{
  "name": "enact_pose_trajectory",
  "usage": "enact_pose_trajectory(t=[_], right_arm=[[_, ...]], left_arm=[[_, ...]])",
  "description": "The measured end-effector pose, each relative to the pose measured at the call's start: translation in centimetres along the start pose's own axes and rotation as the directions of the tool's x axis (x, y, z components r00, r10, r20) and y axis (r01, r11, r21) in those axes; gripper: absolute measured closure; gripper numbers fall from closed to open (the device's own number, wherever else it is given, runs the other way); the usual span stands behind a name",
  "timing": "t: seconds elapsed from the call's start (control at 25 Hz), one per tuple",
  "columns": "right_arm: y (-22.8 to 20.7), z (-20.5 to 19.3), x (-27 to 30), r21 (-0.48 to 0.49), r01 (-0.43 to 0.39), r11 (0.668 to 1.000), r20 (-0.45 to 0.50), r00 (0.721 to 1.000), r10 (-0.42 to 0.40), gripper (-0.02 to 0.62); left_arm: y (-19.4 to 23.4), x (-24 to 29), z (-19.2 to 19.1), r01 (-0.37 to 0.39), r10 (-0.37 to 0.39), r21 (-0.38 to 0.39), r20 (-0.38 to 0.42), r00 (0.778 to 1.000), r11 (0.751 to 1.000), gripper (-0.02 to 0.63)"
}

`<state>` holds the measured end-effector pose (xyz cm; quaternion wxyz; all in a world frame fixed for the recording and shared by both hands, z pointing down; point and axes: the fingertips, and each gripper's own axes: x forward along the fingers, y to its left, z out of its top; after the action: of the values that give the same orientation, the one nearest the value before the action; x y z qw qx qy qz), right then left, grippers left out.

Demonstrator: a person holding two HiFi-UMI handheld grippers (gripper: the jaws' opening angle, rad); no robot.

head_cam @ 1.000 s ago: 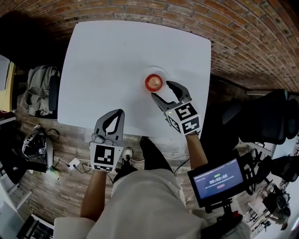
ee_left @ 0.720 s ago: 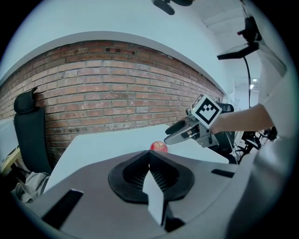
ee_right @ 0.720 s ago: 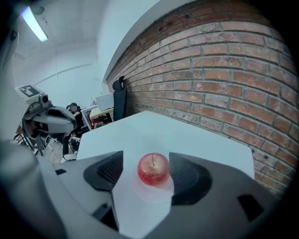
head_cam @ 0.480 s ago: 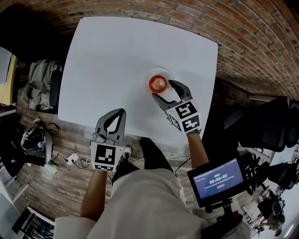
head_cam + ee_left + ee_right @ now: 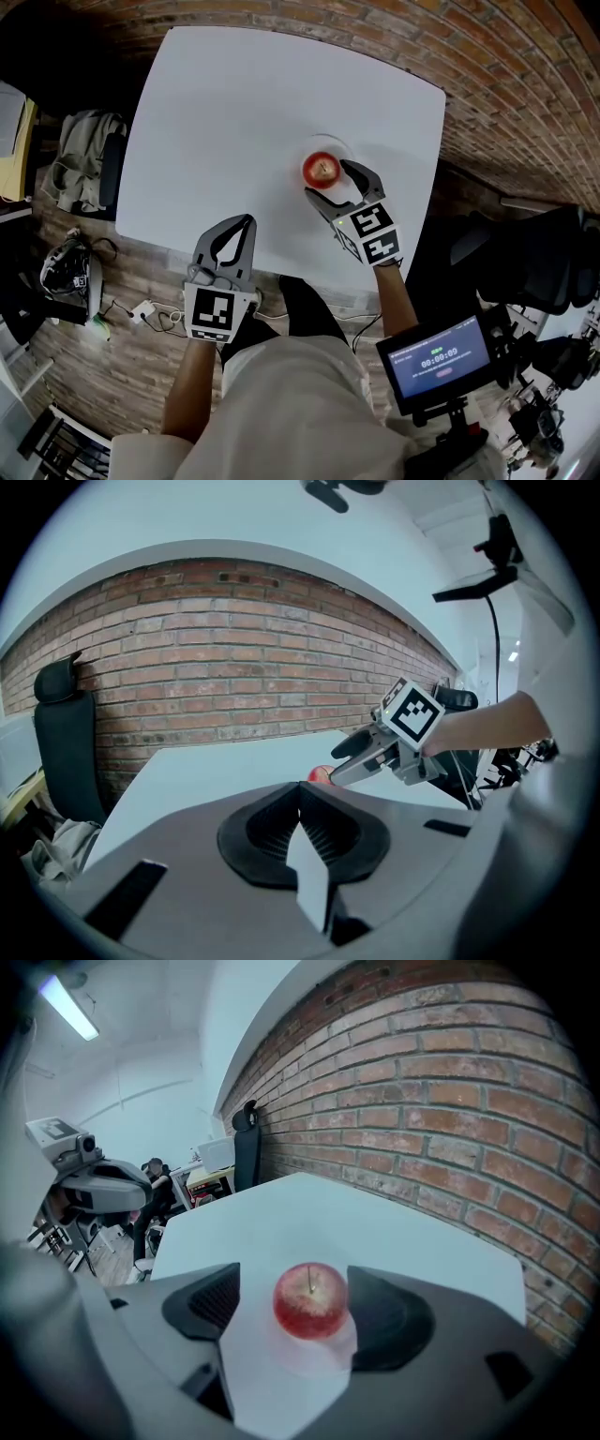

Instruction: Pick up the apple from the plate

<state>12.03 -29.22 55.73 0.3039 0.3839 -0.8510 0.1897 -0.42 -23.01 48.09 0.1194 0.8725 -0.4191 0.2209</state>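
Apple (image 5: pixel 322 169), red, sits upright on a small white plate (image 5: pixel 330 143), toward 3 o'clock of the white table (image 5: pixel 234 103). Its stem points straight up, and it is round, with no clear long axis. The right gripper (image 5: pixel 329 180) comes in from 5 o'clock; its jaws, which have just been opening, flank the apple without pressing it. The left gripper (image 5: pixel 247 221), jaws together and empty, hovers well apart at 7 o'clock. A brick wall (image 5: pixel 487 75) borders the table.
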Motion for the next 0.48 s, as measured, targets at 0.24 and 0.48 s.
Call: enact_pose_trajectory(t=[0.24,0.48], right_arm=[[-0.4,-0.6,0.6,-0.038,0.008,0.999,-0.027,1.000,-0.009,0.230],[-0.3,-0.9,1.2,-0.052,-0.002,0.999,-0.045,0.999,-0.001,0.205]], left_arm=[[-0.1,0.3,0.5,-0.004,0.004,0.004,0.016,1.000,1.000,0.600],[-0.1,0.1,-0.3,-0.005,0.005,-0.002,0.001,1.000,1.000,0.600]])
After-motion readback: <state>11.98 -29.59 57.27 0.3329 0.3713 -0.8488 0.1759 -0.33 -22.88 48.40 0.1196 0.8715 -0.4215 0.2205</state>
